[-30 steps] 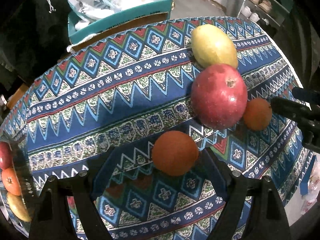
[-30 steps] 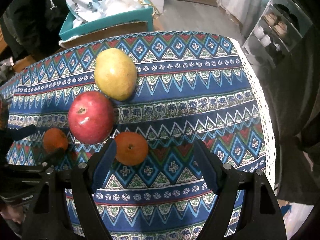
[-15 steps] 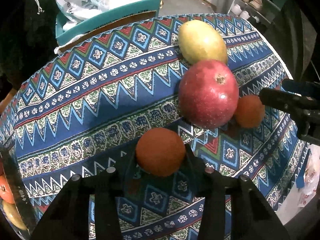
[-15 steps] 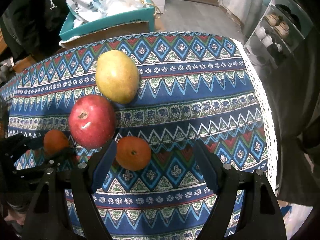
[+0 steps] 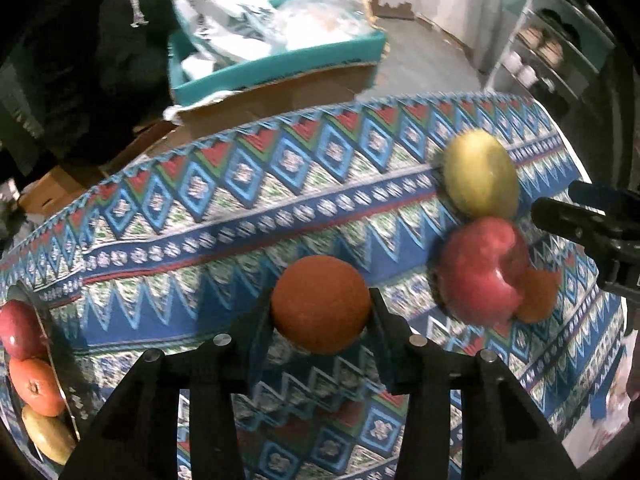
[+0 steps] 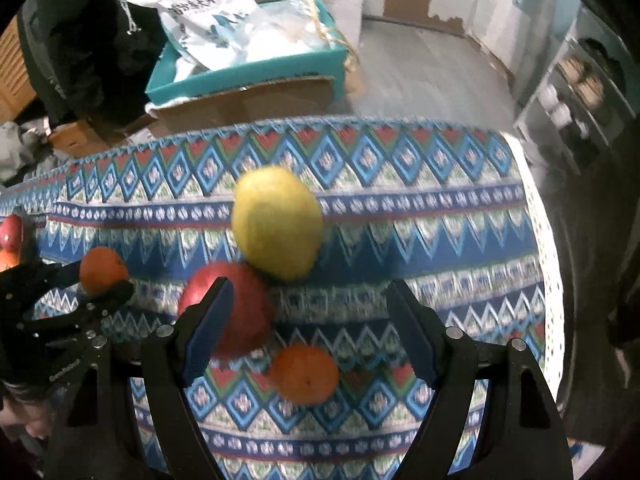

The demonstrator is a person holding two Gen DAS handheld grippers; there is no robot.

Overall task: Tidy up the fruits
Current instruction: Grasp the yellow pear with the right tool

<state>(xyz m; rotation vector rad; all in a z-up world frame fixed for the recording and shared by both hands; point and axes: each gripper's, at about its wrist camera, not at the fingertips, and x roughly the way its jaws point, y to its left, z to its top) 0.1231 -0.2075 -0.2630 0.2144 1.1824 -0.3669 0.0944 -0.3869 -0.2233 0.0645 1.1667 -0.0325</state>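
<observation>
Grip is made: the left gripper [image 5: 320, 312] now has its pads pressed on either side of an orange [image 5: 320, 304], which sits between them and looks lifted clear of the patterned tablecloth [image 5: 240, 208]. A second ago those jaws stood wide around the same orange as it lay on the cloth; half a second ago they had already closed in on it. So one fruit is picked, and the likely next step is carrying it to where it belongs. At the near left edge of the left wrist view a shiny surface [image 5: 56, 380] shows a red fruit, an orange one and a yellow one; whether that is a tray or a reflection I cannot tell.

The right gripper [image 6: 308, 332] stays wide and empty, now with a second orange [image 6: 304, 372] lying on the cloth between its fingers rather than beside the left one. Beyond it lie a red apple [image 6: 240, 316] and, farther off, a yellow mango [image 6: 278, 222], touching each other.
</observation>
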